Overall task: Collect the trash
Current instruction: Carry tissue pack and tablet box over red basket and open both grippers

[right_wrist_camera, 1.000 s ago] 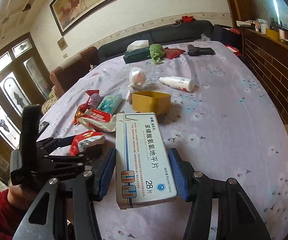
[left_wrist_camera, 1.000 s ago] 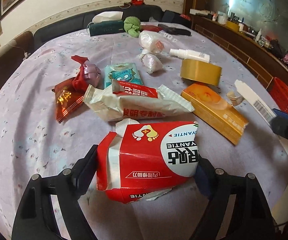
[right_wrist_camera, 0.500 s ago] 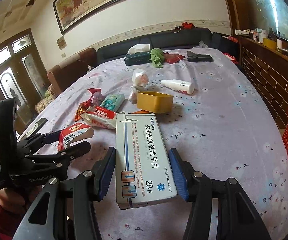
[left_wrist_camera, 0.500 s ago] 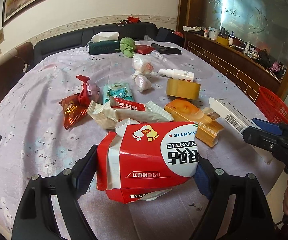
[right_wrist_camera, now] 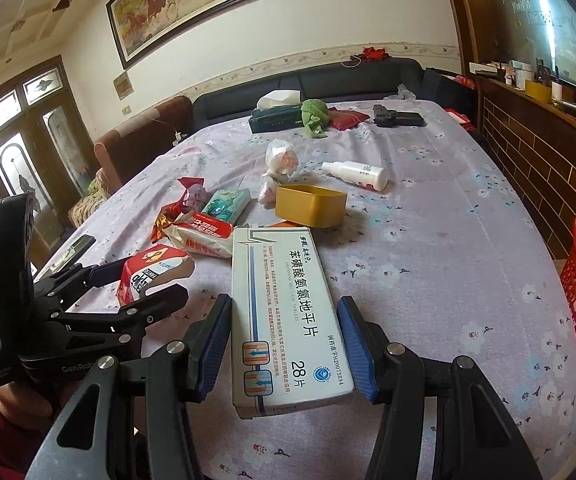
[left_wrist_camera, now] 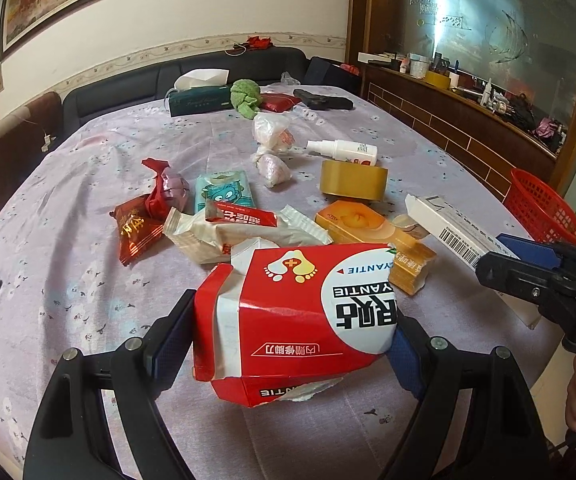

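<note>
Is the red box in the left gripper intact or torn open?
Torn open. The red box has a ripped left end with white inner card and ragged paper showing along its bottom edge. Whether anything is inside cannot be told.

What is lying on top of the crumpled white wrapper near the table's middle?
A small red sachet lies across the white wrapper. The red carton in the left gripper covers the wrapper's near edge.

A torn red-and-white cardboard box [left_wrist_camera: 296, 316], crumpled open at its nine o'clock end, is held above the table; a long white-and-blue cardboard medicine box [right_wrist_camera: 288, 320] points toward twelve o'clock.
</note>
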